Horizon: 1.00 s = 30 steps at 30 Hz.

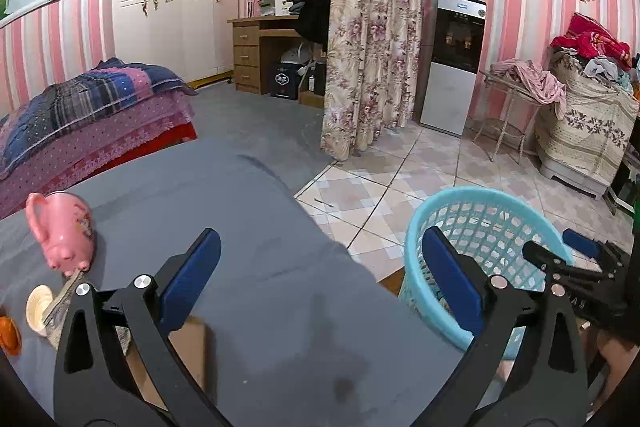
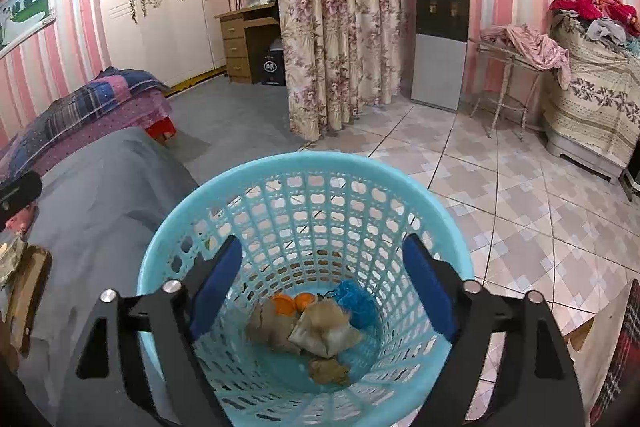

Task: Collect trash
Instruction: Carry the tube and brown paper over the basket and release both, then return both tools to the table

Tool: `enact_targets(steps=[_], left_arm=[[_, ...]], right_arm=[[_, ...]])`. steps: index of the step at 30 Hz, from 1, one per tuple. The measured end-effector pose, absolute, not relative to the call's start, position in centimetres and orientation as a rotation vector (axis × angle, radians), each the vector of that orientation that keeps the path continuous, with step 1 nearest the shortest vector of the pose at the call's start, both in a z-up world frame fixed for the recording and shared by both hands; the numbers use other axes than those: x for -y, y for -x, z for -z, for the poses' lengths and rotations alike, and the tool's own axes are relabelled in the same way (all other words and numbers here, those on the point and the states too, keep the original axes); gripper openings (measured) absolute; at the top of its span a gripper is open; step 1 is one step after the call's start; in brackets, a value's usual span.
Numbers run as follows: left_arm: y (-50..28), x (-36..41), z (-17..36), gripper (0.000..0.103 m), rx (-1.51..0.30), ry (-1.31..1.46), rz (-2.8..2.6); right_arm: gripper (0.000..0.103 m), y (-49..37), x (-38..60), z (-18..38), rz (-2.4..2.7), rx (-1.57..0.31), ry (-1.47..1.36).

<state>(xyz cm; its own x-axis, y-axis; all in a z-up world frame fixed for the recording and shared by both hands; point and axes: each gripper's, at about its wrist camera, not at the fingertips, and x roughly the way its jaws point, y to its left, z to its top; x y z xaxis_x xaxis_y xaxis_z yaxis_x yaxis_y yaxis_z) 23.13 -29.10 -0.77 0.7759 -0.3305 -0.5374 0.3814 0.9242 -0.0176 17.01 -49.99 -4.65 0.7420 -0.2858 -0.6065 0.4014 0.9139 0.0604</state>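
Note:
A light blue mesh trash basket [image 2: 304,171] stands on the tiled floor beside the grey-covered table [image 1: 260,267]. It holds crumpled paper [image 2: 320,331], orange peel pieces [image 2: 290,303] and a blue scrubber [image 2: 356,301]. My right gripper [image 2: 322,287] is open and empty, held over the basket's mouth. It also shows in the left wrist view [image 1: 560,251] above the basket [image 1: 488,199]. My left gripper [image 1: 320,275] is open and empty above the table. On the table's left lie a pink pig bank [image 1: 64,231], a white shell-like item [image 1: 38,311], banknotes [image 1: 64,303] and an orange piece [image 1: 10,337].
A brown board [image 1: 188,347] lies on the table under the left finger. A bed with a plaid quilt [image 1: 80,107] is at the left. A flowered curtain [image 1: 368,59], a water dispenser [image 1: 456,59], a small stand [image 1: 512,107] and a covered pile [image 1: 588,123] line the back.

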Motion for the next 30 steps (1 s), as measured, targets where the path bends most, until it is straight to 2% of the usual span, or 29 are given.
enact_targets(steps=[1,6,20,30], left_arm=[[-23.0,28.9,0.8,0.097,-0.560,-0.098,0.381],[-22.2,27.3,0.3,0.097,-0.556,-0.099,0.363],[-20.1,18.9,-0.8,0.097,-0.541,-0.070,0.231],[-18.5,10.6,0.5,0.097,-0.592,-0.043,0.101]], right_arm=[[0.089,-16.9,50.0,4.5,0.382,-0.626,-0.194],[0.091,-16.7,49.8,3.8,0.389,-0.611,-0.203],[0.092,-16.3,46.7,2.0,0.343,-0.567,-0.122],[0.092,-16.9,41.3,2.3,0.243,-0.581,-0.055]])
